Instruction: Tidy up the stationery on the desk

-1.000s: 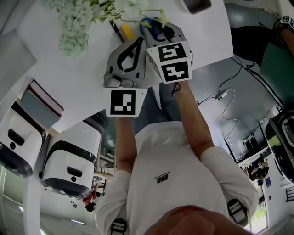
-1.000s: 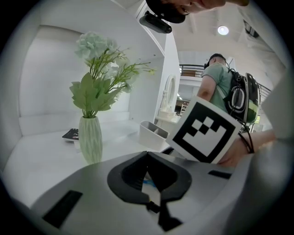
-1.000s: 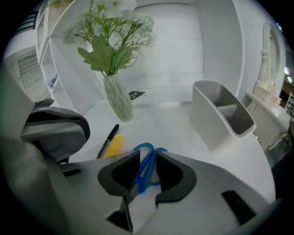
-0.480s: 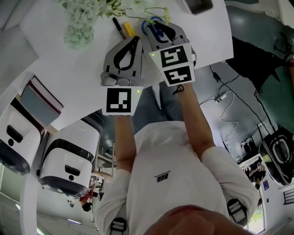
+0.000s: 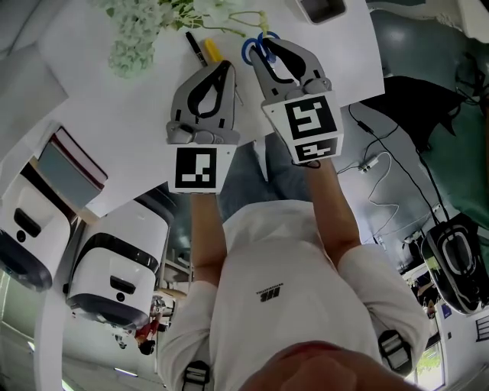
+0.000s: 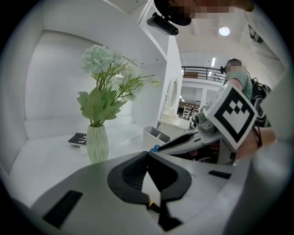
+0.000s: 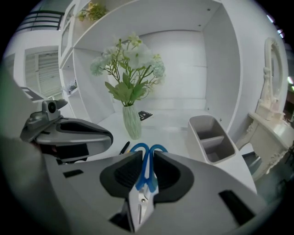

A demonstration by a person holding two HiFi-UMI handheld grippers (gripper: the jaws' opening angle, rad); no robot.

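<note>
We held scissors (image 7: 148, 174) near the desk (image 5: 114, 114) edge.
Right gripper (image 7: 146, 156) pinched them; left gripper's (image 6: 148, 153) jaws pressed together. Open desk lay toward the bin (image 7: 196, 131).

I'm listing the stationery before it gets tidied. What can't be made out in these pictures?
Scissors: in the head view only the blue handles show; the right gripper covers the blades.
Yellow item beside the black pen: head view, mostly hidden behind the left gripper; unclear what it is.
Organiser: cut off by the head view's top edge.
Dark booklet: print too small in the right gripper view.
</note>
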